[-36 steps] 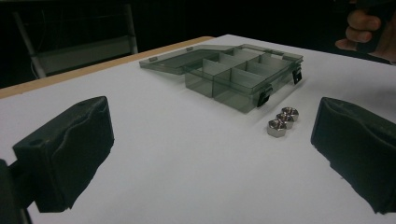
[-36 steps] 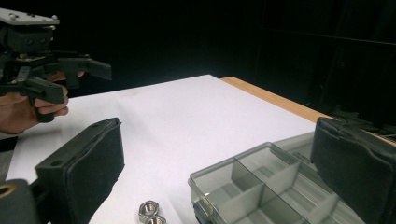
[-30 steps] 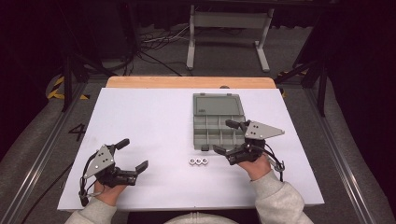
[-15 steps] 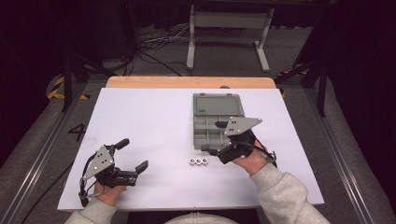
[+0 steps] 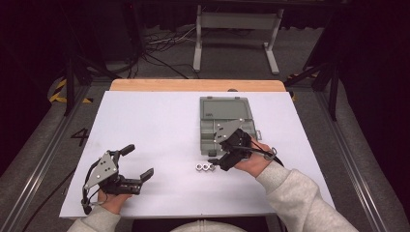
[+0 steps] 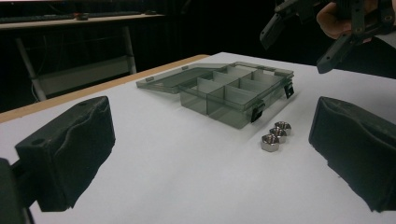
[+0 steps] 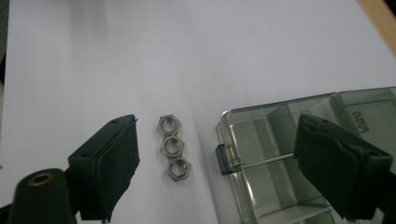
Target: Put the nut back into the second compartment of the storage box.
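Three small steel nuts (image 7: 172, 145), hard, light and likely slippery, are lined up on the desk (image 5: 159, 125) beside the box (image 5: 226, 123), best pinched across flats by the released right claw (image 7: 215, 158).

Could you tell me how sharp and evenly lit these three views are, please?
High view: white table bright and even, surroundings nearly black. Left gripper view: nuts and organizer box sharp, the near pads soft, background dark. Right gripper view: nuts fairly sharp, the pads blurred, white sheet slightly washed out.
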A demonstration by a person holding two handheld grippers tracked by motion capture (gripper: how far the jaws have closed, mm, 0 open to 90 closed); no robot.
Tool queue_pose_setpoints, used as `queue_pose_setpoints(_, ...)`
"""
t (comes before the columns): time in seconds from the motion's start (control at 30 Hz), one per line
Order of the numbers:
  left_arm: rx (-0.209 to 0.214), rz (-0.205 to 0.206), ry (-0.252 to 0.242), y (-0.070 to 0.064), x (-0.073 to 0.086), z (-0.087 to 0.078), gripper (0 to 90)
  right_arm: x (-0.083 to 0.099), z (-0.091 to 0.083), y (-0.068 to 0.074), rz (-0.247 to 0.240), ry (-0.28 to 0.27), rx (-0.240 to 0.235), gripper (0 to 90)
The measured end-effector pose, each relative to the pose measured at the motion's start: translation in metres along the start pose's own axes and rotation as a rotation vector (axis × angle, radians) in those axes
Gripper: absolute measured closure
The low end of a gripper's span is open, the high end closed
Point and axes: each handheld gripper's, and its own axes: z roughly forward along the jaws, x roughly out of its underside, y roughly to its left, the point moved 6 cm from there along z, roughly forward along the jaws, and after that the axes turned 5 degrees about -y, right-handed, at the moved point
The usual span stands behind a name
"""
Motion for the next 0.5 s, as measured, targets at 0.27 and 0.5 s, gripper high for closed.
queue_pose_setpoints(0.27,0.005,-0.002,-0.002,-0.001,0.000,0.000,0.8,0.001,0.019,0.007,-0.033,0.146,-0.075,13.6)
queue_pose_setpoints(0.5,0.010,0.003,0.003,-0.002,0.001,0.001,1.0,0.011,0.034,0.010,-0.023,0.264,-0.127,12.1)
